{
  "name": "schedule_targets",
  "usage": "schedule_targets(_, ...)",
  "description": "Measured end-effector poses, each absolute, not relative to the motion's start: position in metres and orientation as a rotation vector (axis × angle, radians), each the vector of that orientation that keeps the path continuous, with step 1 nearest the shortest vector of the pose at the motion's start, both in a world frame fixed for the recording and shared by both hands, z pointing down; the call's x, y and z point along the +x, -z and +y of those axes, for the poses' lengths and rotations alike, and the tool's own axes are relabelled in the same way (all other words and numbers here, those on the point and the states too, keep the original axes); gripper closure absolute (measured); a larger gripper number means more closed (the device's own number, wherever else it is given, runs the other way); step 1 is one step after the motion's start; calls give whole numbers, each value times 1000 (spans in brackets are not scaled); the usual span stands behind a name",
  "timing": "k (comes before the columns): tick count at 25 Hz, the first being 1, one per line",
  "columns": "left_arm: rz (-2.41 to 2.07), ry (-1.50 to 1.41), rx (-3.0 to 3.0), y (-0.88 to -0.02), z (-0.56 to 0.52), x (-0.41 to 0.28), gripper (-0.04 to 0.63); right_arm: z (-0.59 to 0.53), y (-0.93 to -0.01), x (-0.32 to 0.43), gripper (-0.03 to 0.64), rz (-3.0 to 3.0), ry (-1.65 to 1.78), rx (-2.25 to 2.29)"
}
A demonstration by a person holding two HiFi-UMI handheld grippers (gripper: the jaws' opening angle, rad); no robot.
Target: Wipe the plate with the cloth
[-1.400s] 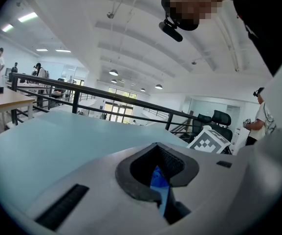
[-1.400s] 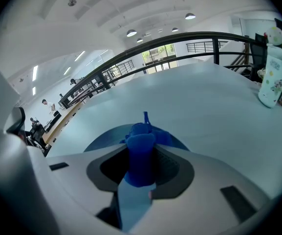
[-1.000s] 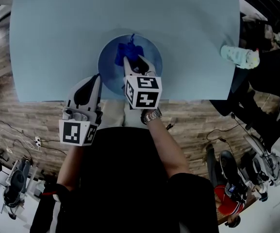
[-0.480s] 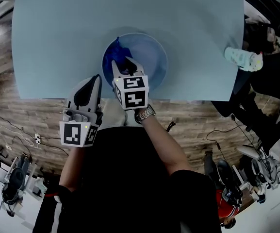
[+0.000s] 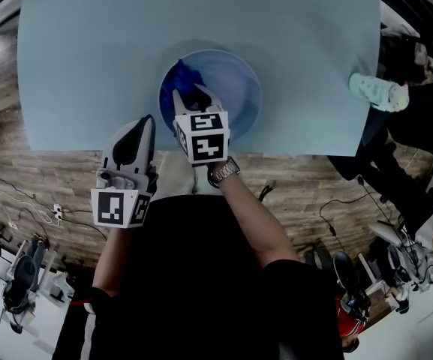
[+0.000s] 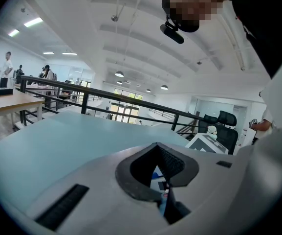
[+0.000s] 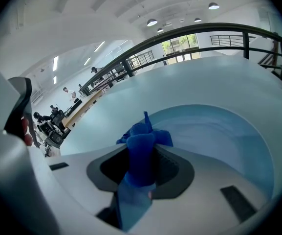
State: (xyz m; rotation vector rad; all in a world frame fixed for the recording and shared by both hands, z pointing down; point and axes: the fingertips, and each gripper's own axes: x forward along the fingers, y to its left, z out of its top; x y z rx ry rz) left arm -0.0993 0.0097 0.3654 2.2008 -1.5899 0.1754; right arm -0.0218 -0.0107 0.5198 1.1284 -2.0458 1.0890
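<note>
A round blue plate (image 5: 235, 88) lies on the pale blue table (image 5: 96, 51) near its front edge. My right gripper (image 5: 192, 94) is shut on a dark blue cloth (image 5: 188, 79), which it presses onto the plate's left part. In the right gripper view the cloth (image 7: 141, 151) is bunched between the jaws over the plate (image 7: 219, 136). My left gripper (image 5: 131, 147) hovers at the table's front edge, left of the plate. Its jaws are together with nothing between them (image 6: 166, 190).
A pale green and white object (image 5: 375, 90) lies at the table's right edge. Below the table is wood-pattern floor with cables and equipment (image 5: 21, 276). Black railing (image 7: 180, 38) and distant desks stand beyond the table.
A second ago the right gripper held the cloth near the plate's middle; it then swept the cloth to the plate's left side. The left gripper has stayed put.
</note>
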Motion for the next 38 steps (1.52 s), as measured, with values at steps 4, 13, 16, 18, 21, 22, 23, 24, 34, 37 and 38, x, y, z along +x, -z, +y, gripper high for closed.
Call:
schedule_targets(4,-1581,-181,2205,-367,9,-97,595,-13,-520,-17,499,-2039,-1093,1146)
schedule_targets(13,-1554,-185,2225,-366,10,-84,595,-18,-521,9,499,-2008,-1105,1217)
schedule_targets(16,-1549,-181,2229,-366,8,-81,595,-19,-521,18,499,-1996,-1108,1239)
schedule_targets(18,-1546,-173,2231,-367,7,-79,595,-19,-523,25,499,-1986,-1106,1251)
schedule_targets(21,-1535,-186,2236,-369,8,-76,595,-18,-523,38,499,-1968,-1104,1273)
schedule_targets(22,-1532,-187,2238,-369,8,-75,595,-18,-523,42,499,-1962,-1105,1282)
schedule_targets(23,-1529,-186,2240,-369,8,-74,595,-18,-524,46,499,-1956,-1106,1292)
schedule_targets(24,-1525,-185,2243,-369,7,-72,595,-18,-524,51,499,-1949,-1108,1301)
schedule_targets(34,-1495,-167,2269,-368,7,-62,595,-12,-526,84,499,-1887,-1119,1376)
schedule_targets(37,-1483,-141,2280,-367,7,-59,595,-10,-527,93,499,-1846,-1136,1409)
schedule_targets(38,-1480,-150,2280,-368,7,-59,595,-9,-528,96,499,-1829,-1141,1418)
